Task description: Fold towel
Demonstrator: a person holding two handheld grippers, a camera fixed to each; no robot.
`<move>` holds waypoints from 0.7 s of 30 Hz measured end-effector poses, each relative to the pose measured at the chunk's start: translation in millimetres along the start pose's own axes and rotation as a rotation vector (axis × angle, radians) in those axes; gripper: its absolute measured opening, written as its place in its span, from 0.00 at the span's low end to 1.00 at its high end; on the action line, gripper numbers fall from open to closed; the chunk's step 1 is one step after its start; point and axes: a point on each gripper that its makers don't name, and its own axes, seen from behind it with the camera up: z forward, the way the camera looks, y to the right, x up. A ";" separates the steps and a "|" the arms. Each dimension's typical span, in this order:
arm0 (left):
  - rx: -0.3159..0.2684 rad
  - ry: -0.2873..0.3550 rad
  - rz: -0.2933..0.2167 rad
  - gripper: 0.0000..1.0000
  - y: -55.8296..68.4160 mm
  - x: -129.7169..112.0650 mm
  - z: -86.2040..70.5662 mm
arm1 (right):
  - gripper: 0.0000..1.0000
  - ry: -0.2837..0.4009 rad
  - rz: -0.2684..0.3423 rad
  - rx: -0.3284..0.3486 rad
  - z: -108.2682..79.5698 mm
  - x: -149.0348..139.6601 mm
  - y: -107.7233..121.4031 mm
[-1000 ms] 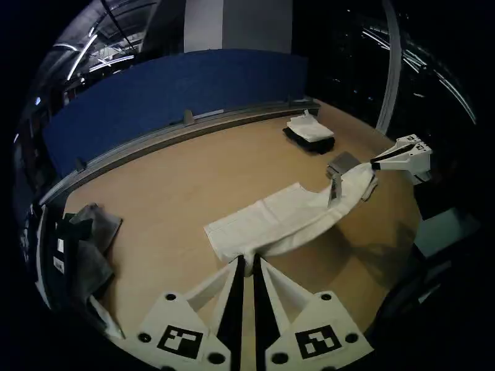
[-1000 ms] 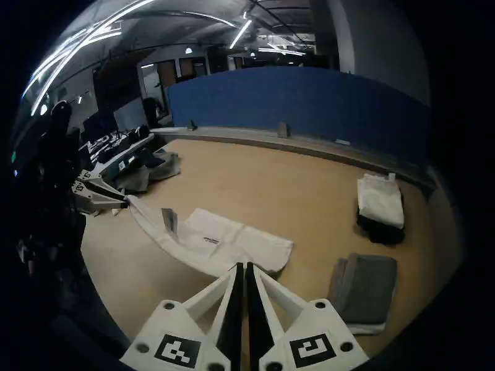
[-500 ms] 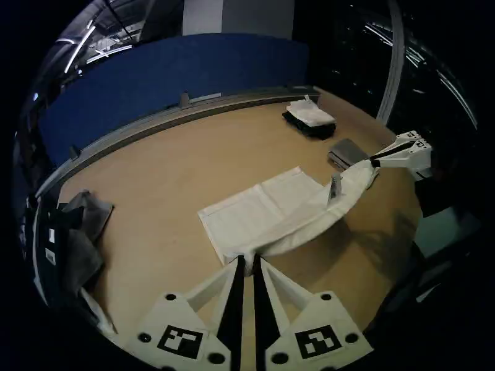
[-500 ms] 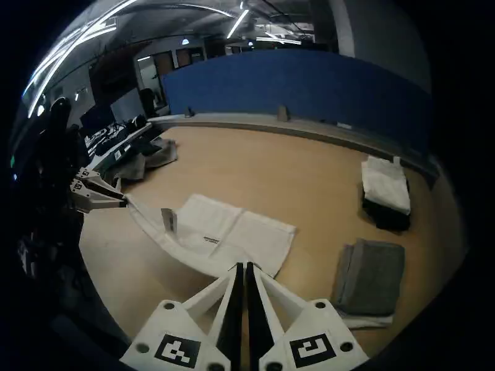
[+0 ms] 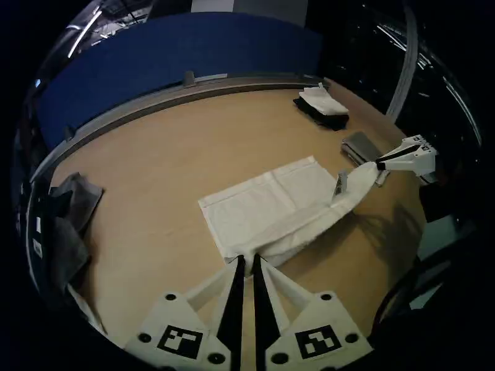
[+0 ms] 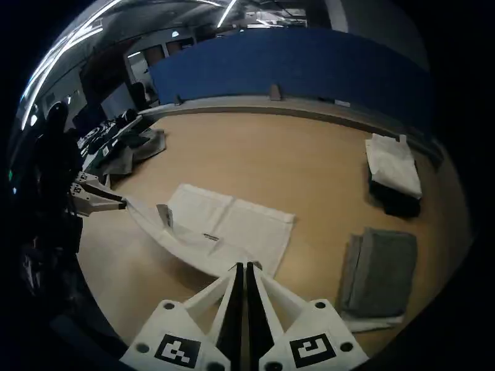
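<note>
The left gripper (image 5: 246, 258) is pressed together on one near corner of the white towel (image 5: 272, 204), and the right gripper (image 6: 244, 266) pinches the other. The edge hangs lifted and sagging between them while the far half lies flat on the table (image 5: 154, 154). Carry both corners level and taut, forward to the far edge, well short of the folded piles (image 5: 322, 102) beyond.

White left gripper (image 5: 247, 266), right gripper (image 6: 244, 267): black inner finger faces, square markers (image 5: 180, 342), dark screws (image 5: 144, 337).
</note>
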 end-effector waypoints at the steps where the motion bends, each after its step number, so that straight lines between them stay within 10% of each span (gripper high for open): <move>1: 0.000 -0.001 -0.002 0.10 -1.9 0.8 4.3 | 0.03 -0.006 0.005 -0.001 4.0 0.1 2.0; 21: -0.004 -0.072 0.014 0.10 -32.8 7.4 70.8 | 0.03 -0.094 0.050 -0.031 69.9 8.1 35.8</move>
